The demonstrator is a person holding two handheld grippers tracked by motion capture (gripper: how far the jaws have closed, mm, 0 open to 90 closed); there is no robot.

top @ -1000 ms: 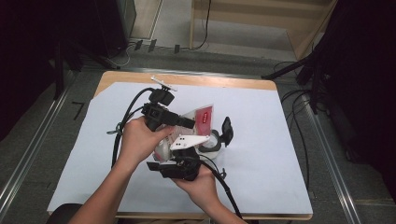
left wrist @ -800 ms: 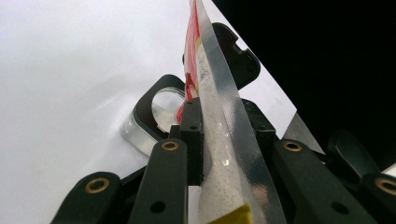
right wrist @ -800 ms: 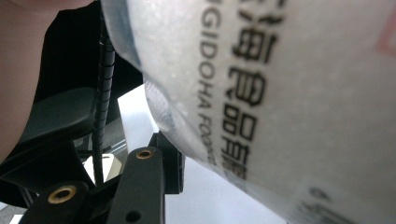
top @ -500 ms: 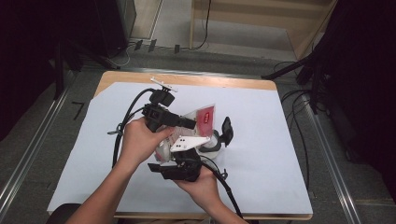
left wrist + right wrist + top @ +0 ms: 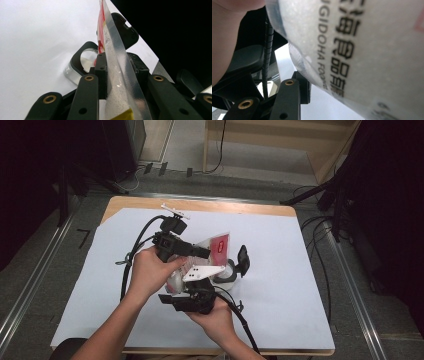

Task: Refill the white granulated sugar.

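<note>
A clear bag of white grains with a red label (image 5: 218, 245) is held up over the table between both grippers. My left gripper (image 5: 204, 253) comes in from the left. Its jaws grip the bag's sealed top strip (image 5: 112, 42) and have just been opening a little with the strip still between the pads. My right gripper (image 5: 196, 285) points up from below at the bag's full body (image 5: 362, 50), which presses against its left finger (image 5: 294, 95); the other finger is hidden behind the bag. Under the bag stands a glass jar (image 5: 229, 274) (image 5: 83, 63) with its black lid (image 5: 243, 260) flipped open.
A white sheet (image 5: 280, 245) covers the wooden table. The person's hands and both grippers' cables crowd the middle and front. Cables and stand legs (image 5: 310, 195) lie on the floor behind and to the right.
</note>
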